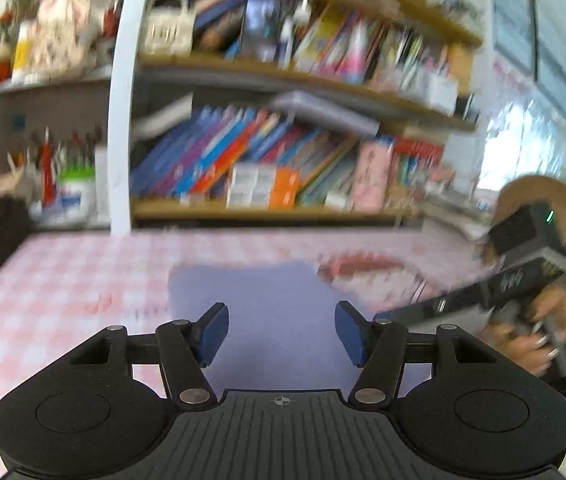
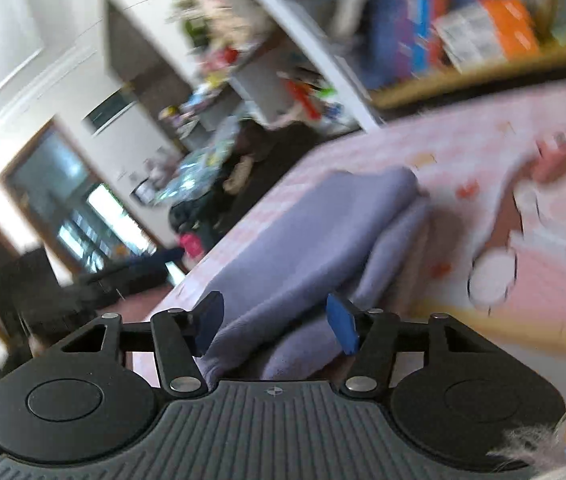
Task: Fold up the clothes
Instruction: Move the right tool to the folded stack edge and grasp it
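Where the pink checked tablecloth (image 1: 63,280) covers the table, a folded lavender garment (image 2: 307,236) lies flat near the front edge, a pink patterned garment (image 2: 555,216) beside it on the right. Behind stands a bookshelf (image 1: 283,152) packed with books, blurred. The left gripper (image 1: 281,334) hovers over the lavender cloth, jaws spread and holding nothing. The right gripper (image 2: 275,329), held in a hand (image 1: 539,332), is likewise spread wide with nothing between its fingers.
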The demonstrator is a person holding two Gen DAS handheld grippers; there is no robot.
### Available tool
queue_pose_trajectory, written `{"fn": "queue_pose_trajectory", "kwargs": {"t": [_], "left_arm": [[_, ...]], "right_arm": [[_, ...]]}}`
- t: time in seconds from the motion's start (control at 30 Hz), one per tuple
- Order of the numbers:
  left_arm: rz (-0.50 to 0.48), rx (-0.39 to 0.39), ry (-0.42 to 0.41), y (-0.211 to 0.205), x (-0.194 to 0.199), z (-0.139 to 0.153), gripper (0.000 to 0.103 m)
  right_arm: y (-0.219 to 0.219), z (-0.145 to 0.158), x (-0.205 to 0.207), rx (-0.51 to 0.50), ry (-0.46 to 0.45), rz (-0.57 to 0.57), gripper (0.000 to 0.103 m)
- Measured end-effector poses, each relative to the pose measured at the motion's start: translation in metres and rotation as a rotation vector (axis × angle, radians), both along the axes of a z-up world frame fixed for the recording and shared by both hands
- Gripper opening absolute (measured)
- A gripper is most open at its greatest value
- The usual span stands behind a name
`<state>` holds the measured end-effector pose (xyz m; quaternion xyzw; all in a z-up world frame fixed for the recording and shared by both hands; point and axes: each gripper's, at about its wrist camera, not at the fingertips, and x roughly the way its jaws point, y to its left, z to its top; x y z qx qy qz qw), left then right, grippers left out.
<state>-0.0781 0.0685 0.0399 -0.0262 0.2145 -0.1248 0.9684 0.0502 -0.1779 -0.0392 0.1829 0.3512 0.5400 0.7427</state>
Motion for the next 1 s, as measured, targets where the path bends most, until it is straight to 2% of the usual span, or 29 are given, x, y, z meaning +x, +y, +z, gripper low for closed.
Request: {"fn": "queue_pose_trajectory", "kwargs": {"t": [0.1, 0.23, 0.27, 0.3, 0.33, 0.37, 0.47, 0.5, 0.57, 0.67, 0.73, 0.8, 0.83, 0.9, 0.93, 0.97, 1.0], "left_arm": [[-0.003, 0.062, 0.02, -0.01, 0.003, -0.018, 0.058], [-0.014, 0.149, -0.025, -0.021, -0.005, -0.026, 0.059], [-0.018, 0.161, -0.03, -0.022, -0.006, -0.027, 0.059], [-0.02, 0.165, -0.033, -0.021, -0.006, -0.027, 0.059], [-0.021, 0.162, -0.034, -0.02, -0.006, -0.027, 0.059], [-0.022, 0.151, -0.033, -0.019, -0.006, -0.027, 0.06], [-0.034, 0.106, -0.036, -0.014, -0.008, -0.029, 0.061], [-0.042, 0.091, -0.036, -0.013, -0.008, -0.03, 0.062], [-0.053, 0.076, -0.038, -0.014, -0.007, -0.033, 0.062], [-0.053, 0.092, -0.044, -0.018, -0.005, -0.031, 0.063], [-0.061, 0.061, -0.057, -0.015, -0.006, -0.026, 0.063], [-0.082, -0.004, -0.076, -0.007, -0.007, -0.022, 0.062], [-0.093, -0.018, -0.082, -0.006, -0.008, -0.021, 0.062], [-0.103, -0.003, -0.067, -0.008, -0.006, -0.024, 0.062], [-0.102, 0.011, -0.053, -0.01, -0.005, -0.027, 0.062], [-0.1, 0.025, -0.047, -0.012, -0.004, -0.03, 0.062], [-0.098, 0.039, -0.042, -0.014, -0.004, -0.033, 0.062]], "right_arm": [[0.01, 0.004, -0.011, -0.031, -0.032, -0.039, 0.056], [0.024, 0.01, -0.027, -0.073, -0.075, -0.091, 0.055], [0.027, 0.012, -0.03, -0.084, -0.085, -0.105, 0.051], [0.031, 0.013, -0.034, -0.094, -0.096, -0.118, 0.04], [0.034, 0.015, -0.038, -0.104, -0.107, -0.131, 0.015], [0.038, 0.016, -0.042, -0.115, -0.117, -0.144, 0.014], [0.033, 0.026, -0.064, -0.084, -0.206, -0.164, 0.011], [0.029, 0.024, -0.067, -0.085, -0.204, -0.181, 0.011], [0.027, 0.007, -0.065, -0.183, -0.18, -0.256, 0.01], [0.015, -0.016, -0.05, -0.147, -0.022, -0.301, 0.01], [0.016, -0.012, -0.05, -0.149, -0.006, -0.309, 0.011], [0.016, -0.009, -0.052, -0.157, 0.0, -0.319, 0.016], [0.016, -0.008, -0.05, -0.146, 0.018, -0.324, 0.022], [0.018, -0.007, -0.047, -0.141, 0.036, -0.345, 0.025], [0.021, -0.006, -0.046, -0.145, 0.038, -0.36, 0.022], [0.023, -0.005, -0.044, -0.15, 0.04, -0.375, 0.013], [0.026, -0.004, -0.043, -0.154, 0.037, -0.389, 0.011]]}}
